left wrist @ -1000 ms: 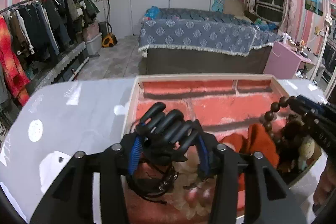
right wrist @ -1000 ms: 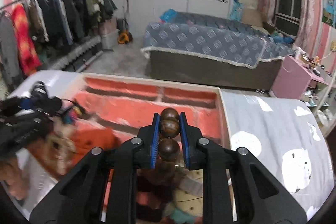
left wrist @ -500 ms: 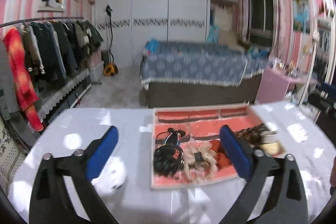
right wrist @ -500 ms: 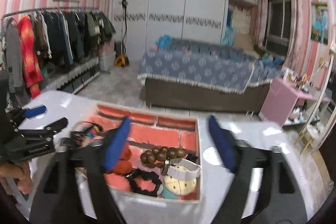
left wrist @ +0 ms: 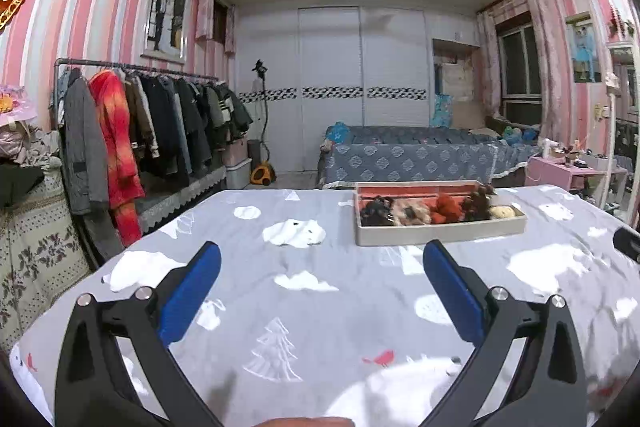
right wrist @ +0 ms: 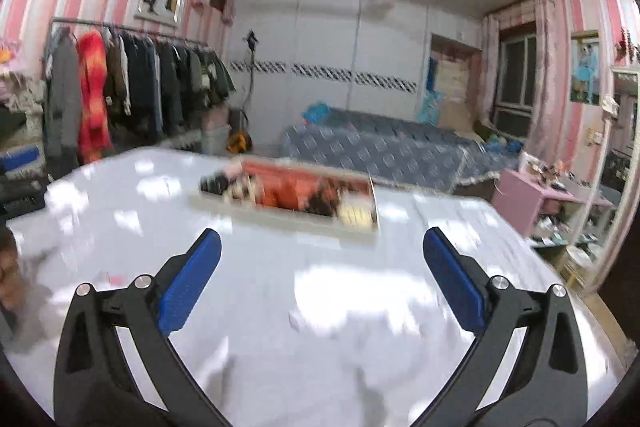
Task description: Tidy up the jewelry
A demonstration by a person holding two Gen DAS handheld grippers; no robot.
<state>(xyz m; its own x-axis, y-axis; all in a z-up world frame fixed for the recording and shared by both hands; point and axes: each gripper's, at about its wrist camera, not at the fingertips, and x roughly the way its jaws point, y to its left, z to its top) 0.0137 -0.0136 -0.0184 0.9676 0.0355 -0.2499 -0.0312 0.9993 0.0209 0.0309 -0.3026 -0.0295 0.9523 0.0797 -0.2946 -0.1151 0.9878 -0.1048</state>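
The jewelry tray (left wrist: 440, 233), white-walled with a pink lining, sits far ahead on the grey cloud-print tablecloth (left wrist: 320, 299). In it lie black hair ties (left wrist: 376, 213), a cream scrunchie (left wrist: 408, 215), an orange piece (left wrist: 446, 207), dark brown beads (left wrist: 478, 205) and a pale watch (left wrist: 504, 211). My left gripper (left wrist: 322, 247) stands wide open over bare cloth, well short of the tray, holding nothing. In the right wrist view the tray (right wrist: 280, 217) is blurred. My right gripper (right wrist: 322, 234) also hangs well short of it, its jaws opening with nothing between them.
A clothes rack (left wrist: 152, 131) lines the left wall. Beyond the table stands a bed with a blue cover (left wrist: 420, 157), and a pink side table (left wrist: 568, 173) is at the right. A hand (right wrist: 8, 279) shows at the left edge of the right wrist view.
The left gripper let go of a black hair clip and the right let go of the brown beads, both in the tray. Both opened wide and drew far back from it.
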